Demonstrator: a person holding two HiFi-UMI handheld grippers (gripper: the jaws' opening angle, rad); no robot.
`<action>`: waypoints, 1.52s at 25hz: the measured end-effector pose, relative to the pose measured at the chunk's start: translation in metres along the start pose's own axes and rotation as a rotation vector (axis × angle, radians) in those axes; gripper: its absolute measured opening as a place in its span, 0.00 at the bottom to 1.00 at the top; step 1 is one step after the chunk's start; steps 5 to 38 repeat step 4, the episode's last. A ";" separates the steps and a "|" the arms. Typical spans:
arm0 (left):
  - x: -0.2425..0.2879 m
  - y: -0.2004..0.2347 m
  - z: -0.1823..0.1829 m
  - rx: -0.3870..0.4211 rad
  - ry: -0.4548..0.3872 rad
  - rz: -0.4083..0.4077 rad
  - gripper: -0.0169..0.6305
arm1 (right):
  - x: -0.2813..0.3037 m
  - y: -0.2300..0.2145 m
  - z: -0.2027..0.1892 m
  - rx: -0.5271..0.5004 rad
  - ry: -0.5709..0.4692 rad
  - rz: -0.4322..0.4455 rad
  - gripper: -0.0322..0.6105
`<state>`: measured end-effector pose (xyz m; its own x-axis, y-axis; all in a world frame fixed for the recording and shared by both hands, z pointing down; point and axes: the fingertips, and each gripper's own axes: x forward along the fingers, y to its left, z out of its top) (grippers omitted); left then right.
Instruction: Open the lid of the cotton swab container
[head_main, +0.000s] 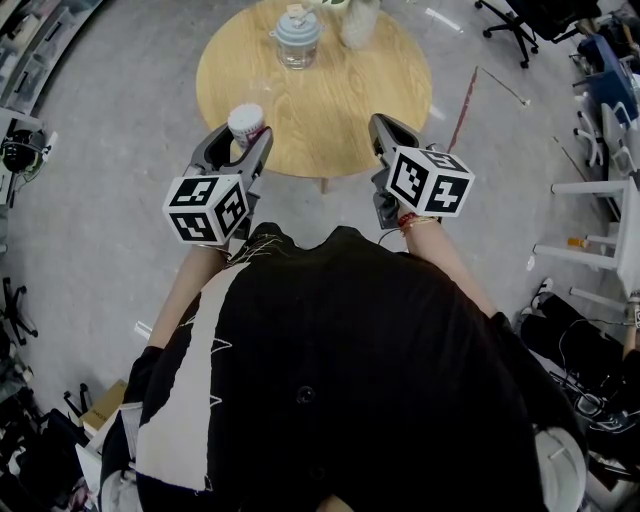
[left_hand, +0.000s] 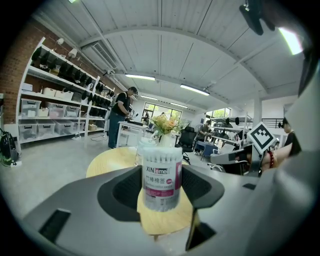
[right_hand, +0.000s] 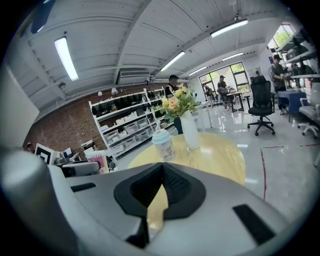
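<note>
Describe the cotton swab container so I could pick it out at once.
Find the round wooden table; at its near left edge the left tool is closed on a small upright tub. That is the cotton swab container: white-topped, with a white and pink label, unlike the blue-lidded glass jar and white vase across the table.

Two grippers (head_main: 243, 138) (head_main: 384, 128) — one swab container (head_main: 246, 120), one jar (head_main: 297, 38), one vase (head_main: 358, 22), one table (head_main: 330, 110).
</note>
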<state>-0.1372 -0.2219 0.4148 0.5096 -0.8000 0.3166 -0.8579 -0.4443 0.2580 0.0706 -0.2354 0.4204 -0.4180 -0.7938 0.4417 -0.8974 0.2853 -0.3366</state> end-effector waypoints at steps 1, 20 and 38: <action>-0.001 0.000 -0.001 -0.001 0.001 0.001 0.42 | -0.001 0.001 -0.001 0.000 -0.001 -0.001 0.05; -0.003 0.000 -0.003 -0.003 0.001 0.000 0.42 | -0.002 0.002 -0.002 0.002 -0.003 -0.002 0.05; -0.003 0.000 -0.003 -0.003 0.001 0.000 0.42 | -0.002 0.002 -0.002 0.002 -0.003 -0.002 0.05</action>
